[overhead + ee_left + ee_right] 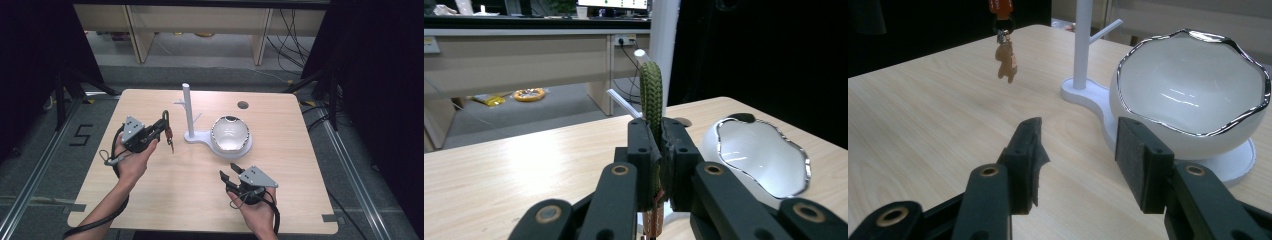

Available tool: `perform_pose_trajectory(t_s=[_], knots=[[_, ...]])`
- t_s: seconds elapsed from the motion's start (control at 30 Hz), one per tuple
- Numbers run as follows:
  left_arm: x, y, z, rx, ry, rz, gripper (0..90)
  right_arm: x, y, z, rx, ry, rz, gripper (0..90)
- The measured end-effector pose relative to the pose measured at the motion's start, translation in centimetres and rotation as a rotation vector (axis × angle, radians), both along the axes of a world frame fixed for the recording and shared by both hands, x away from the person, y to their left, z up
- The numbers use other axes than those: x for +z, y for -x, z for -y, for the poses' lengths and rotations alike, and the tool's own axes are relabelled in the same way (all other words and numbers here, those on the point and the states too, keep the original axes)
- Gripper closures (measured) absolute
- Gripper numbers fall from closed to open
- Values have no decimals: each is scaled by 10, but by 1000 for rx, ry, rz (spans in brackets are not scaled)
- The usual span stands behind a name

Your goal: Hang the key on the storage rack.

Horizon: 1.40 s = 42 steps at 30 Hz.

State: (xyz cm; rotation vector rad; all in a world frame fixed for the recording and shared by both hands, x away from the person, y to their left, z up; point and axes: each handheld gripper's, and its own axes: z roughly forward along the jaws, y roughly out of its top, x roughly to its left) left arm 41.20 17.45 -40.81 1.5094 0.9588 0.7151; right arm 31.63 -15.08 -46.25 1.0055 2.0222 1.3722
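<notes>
room on the counter (165, 200) is decent: the near half and both side edges are bare wood, and a small round hole (243, 105) sits by the far edge. left tool (163, 125) is clamped shut on a green braided keychain loop (652, 100), held up off the counter just left of the white branch stand (187, 107), with a little brown charm (1007, 62) dangling under it. right tool (228, 176) hovers near the front edge, jaws apart with nothing between them, pointed at the white bowl (229, 135). bowl has a silvery wavy rim and looks empty inside. a "5" (81, 134) is marked on the floor at left.
</notes>
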Motion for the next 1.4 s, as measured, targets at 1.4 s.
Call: perform_pose_trajectory(t_s=[1.4], knots=[[7, -37, 42, 55, -180, 39, 835, -7, 3, 10, -25, -28, -12, 547]])
